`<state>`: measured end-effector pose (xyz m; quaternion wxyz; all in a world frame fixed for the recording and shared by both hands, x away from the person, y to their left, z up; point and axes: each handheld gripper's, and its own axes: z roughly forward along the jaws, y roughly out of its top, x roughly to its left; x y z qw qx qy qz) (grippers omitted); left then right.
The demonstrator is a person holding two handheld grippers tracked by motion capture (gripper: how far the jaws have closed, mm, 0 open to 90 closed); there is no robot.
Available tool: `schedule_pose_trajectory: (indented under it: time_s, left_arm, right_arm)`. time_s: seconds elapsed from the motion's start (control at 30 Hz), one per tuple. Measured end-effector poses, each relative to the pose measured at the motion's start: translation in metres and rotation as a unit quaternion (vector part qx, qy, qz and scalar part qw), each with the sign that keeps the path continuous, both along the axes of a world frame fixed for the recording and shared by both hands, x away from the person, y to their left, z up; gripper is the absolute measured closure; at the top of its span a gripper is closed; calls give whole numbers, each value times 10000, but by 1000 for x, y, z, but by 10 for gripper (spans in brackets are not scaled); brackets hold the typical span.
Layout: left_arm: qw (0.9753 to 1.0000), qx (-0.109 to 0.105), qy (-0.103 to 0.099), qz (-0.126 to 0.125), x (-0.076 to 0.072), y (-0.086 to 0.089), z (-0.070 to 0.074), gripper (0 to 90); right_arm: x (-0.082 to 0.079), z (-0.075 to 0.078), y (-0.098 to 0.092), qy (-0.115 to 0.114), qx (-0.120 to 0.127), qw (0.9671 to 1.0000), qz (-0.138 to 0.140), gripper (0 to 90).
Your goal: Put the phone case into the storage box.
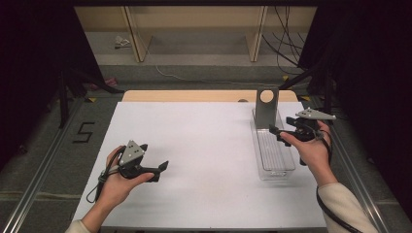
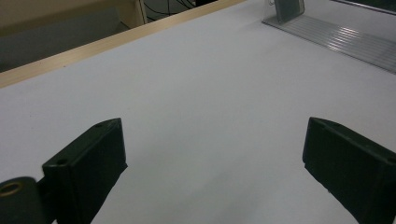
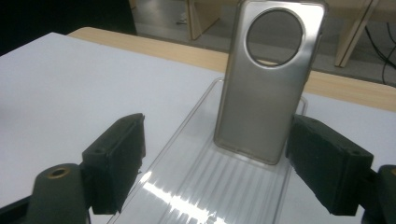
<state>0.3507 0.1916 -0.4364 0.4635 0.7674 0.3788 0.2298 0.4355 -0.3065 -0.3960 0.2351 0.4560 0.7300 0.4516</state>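
Observation:
A grey phone case [image 1: 266,108] with a round camera hole stands upright at the far end of a clear ribbed tray [image 1: 273,158] on the right of the white table. My right gripper [image 1: 282,125] is open over the tray and points at the case. In the right gripper view the phone case [image 3: 268,88] rises just beyond my right gripper [image 3: 217,128], and the tray [image 3: 205,182] lies under the jaws with nothing held. My left gripper [image 1: 160,172] hovers low at the front left, open with nothing in it. In its own view my left gripper [image 2: 215,140] faces bare table.
The white table [image 1: 194,145] has a wooden strip [image 1: 194,95] along its far edge. In the left gripper view the tray [image 2: 341,37] lies far off at the upper right. Black stands and cables flank the table; shelving legs stand behind it.

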Motion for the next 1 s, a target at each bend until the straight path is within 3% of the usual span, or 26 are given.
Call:
schedule_pose_trajectory:
  time_s: [0.7,1.0]
  left_arm:
    - [10000,12,-9,-20,0,-1,1,55]
    - [10000,-6,-26,-13,0,-1,1,55]
  right_arm:
    - [-30,-6,0,-83,136,9991,381,193]
    - [-40,-4,-3,-174,194,9988,424,190]
